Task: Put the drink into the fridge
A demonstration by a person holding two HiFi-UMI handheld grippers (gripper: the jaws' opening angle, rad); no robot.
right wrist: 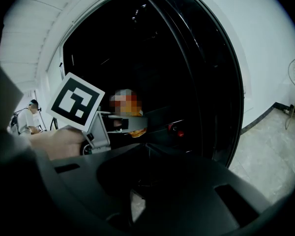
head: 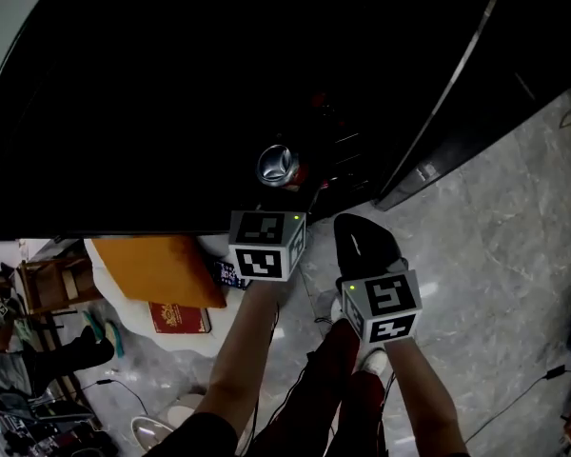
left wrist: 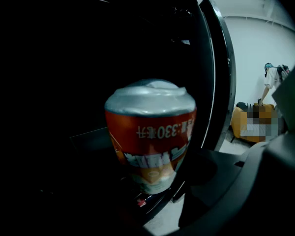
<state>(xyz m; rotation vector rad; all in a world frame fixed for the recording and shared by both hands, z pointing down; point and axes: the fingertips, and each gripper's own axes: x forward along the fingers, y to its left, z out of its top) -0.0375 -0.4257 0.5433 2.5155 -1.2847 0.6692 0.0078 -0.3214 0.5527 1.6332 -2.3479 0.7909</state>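
Two grippers are up at the open black fridge [head: 171, 84]. The left gripper [head: 276, 190] is clamped wide round the red can [head: 278, 166], holding it upright right at the dark opening. Can't tell if it's touching a shelf. The right gripper [head: 360, 241] sits just beside it, jaws closed together with nothing in them. The fridge door [head: 457, 93] stands open over the marble floor [head: 495, 255].

Studio-like indoor room: grey marble floor [head: 495, 255], white walls [left wrist: 255, 48], black fridge [head: 171, 84].
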